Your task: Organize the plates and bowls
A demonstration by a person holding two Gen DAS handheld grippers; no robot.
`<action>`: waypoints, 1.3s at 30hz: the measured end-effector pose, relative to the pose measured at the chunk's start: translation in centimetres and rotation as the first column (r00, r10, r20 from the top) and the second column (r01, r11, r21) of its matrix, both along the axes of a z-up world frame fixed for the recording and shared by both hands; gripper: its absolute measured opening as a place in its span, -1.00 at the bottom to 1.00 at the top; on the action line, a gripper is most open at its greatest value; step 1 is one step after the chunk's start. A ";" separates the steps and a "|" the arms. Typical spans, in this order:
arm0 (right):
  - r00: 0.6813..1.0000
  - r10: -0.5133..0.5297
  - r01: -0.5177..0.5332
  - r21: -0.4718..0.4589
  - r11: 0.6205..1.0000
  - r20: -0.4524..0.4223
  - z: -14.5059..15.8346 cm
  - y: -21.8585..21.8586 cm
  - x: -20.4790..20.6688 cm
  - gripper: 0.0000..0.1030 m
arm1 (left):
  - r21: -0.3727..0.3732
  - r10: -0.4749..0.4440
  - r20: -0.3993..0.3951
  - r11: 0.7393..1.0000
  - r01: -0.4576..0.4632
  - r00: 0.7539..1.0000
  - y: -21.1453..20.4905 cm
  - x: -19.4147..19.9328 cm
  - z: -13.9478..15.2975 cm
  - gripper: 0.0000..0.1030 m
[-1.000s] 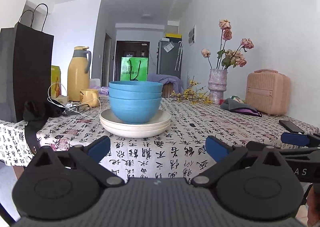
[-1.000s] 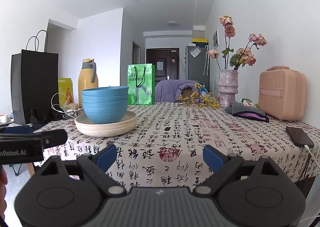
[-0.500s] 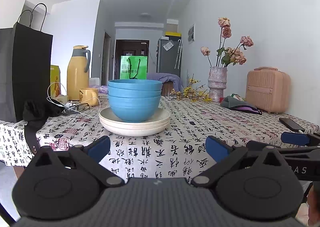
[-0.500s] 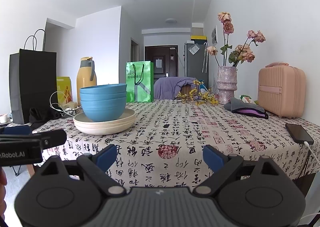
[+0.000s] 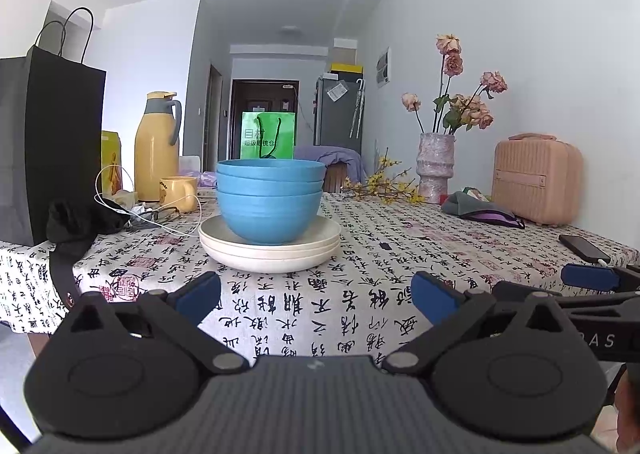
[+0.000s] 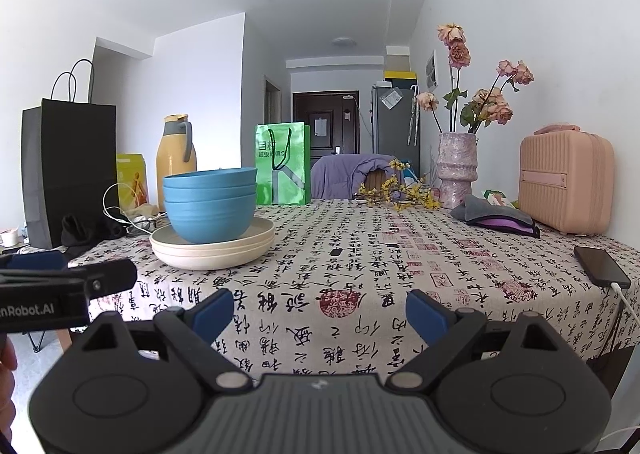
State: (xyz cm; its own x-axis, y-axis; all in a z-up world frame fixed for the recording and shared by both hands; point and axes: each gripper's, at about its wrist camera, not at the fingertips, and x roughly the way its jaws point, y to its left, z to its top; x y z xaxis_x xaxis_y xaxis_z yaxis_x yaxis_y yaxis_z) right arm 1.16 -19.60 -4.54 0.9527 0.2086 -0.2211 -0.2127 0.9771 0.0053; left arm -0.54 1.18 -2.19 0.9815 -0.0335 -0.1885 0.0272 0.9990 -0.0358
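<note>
Nearby: left tongs (image 5: 316, 296) and right tongs (image 6: 320, 312) spread, empty; left unit lettered "nRobot.AI"; blue bowls (image 5: 270, 199) stacked on cream plates (image 5: 270, 250); calligraphy-print counter (image 6: 360, 274).

Both views were bright, evenly daylit, soft and cool. Hallway (image 5: 264, 109) at 12 o'clock stayed dim. Faint shadow sat under plates (image 5: 270, 250). Focus was crisp on tablecloth (image 6: 360, 266) print; no motion blur. Fisheye bent walls outward; black vignette cut corners. Slight sheen showed on green bag (image 6: 283, 163).
</note>
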 end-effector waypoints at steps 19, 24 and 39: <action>1.000 -0.005 0.005 0.002 1.000 -0.004 -0.1 0.2 0.0 0.80 | 0.006 -0.001 0.007 1.000 0.001 1.000 0.0 -0.1 -0.1 1.00; 1.000 -0.002 0.002 0.007 1.000 -0.005 0.0 0.0 0.1 0.80 | 0.006 -0.002 0.010 1.000 0.002 1.000 0.0 -0.1 -0.1 1.00; 1.000 -0.001 0.001 0.007 1.000 -0.007 0.1 -0.1 0.2 0.80 | 0.006 -0.001 0.009 1.000 0.001 1.000 0.0 -0.2 -0.1 1.00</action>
State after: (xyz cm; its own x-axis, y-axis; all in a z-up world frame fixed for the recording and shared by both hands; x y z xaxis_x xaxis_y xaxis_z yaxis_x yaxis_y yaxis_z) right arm 1.32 -19.68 -4.48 0.9513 0.2092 -0.2264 -0.2117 0.9772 0.0134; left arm -0.70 1.20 -2.27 0.9830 -0.0337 -0.1804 0.0288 0.9992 -0.0294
